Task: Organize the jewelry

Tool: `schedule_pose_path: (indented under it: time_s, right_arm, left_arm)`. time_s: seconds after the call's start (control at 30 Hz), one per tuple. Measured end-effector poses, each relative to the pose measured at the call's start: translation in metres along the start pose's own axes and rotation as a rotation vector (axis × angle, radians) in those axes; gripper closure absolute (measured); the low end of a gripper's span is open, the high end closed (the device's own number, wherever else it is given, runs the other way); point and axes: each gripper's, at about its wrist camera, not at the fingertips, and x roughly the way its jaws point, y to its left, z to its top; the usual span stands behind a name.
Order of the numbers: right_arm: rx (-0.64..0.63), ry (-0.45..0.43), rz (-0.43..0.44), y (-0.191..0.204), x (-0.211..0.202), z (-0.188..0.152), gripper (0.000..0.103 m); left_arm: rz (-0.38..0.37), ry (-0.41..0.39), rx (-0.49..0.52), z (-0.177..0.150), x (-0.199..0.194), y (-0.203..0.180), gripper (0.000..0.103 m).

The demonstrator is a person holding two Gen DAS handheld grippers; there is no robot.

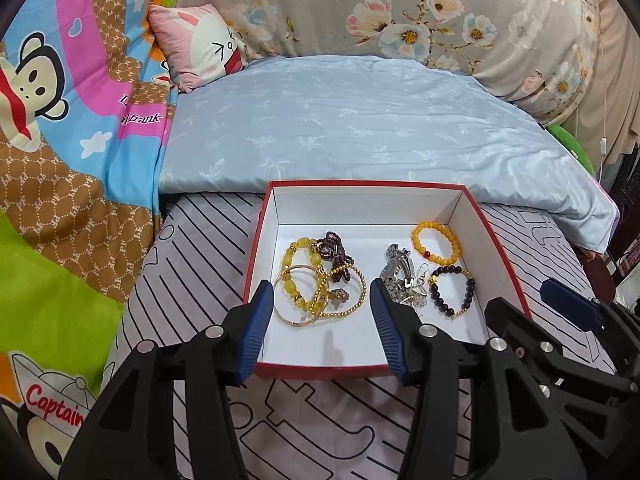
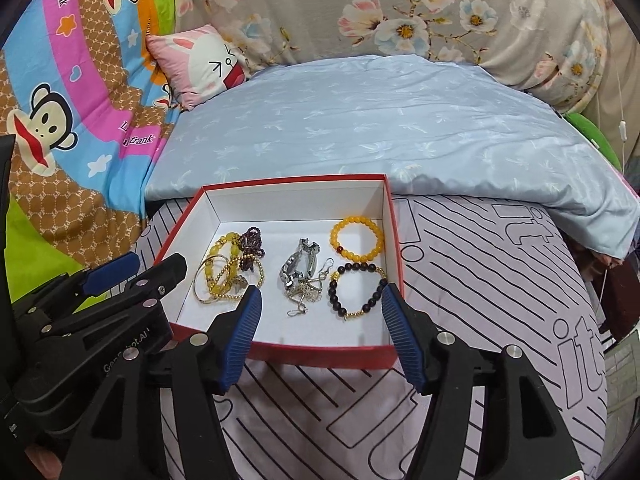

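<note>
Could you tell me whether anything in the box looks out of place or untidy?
Yes: in the box the yellow bead bracelet, gold bangle and dark red beads lie tangled in one overlapping heap on the left. Nothing lies outside.

Bright, even indoor light; soft short shadows inside the white box (image 1: 276,216). Both views sharp centrally (heavy fisheye bending and dark vignetting at corners).

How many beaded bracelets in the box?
At least 5, tangled ones unclear: orange back right; black in front of it; yellow, dark maroon, small gold-bead overlapping at left. Red box.
</note>
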Motion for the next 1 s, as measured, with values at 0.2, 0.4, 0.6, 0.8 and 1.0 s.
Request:
schedule_pose_path:
  time_s: [0.2,0.4,0.6,0.8,1.0]
  right_arm:
    - [0.004,-0.015,-0.026,-0.001,-0.017,-0.006,0.037]
    - [0.019,-0.028,-0.048,-0.002,-0.031,-0.015,0.033]
    - [0.025,-0.03,-0.061,-0.002,-0.042,-0.023,0.031]
    - [0.022,-0.033,-0.076,-0.001,-0.051,-0.031,0.03]
    - [0.029,-0.041,-0.091,-0.001,-0.061,-0.039,0.029]
  left_arm:
    - [0.008,-0.001,-0.003,-0.007,-0.012,-0.003,0.052]
    - [0.035,-0.012,-0.01,-0.013,-0.028,-0.003,0.047]
    - [0.063,-0.029,-0.01,-0.02,-0.041,-0.004,0.038]
    - [0.079,-0.03,-0.01,-0.027,-0.051,-0.004,0.036]
    - [0.099,-0.039,-0.01,-0.035,-0.062,-0.006,0.032]
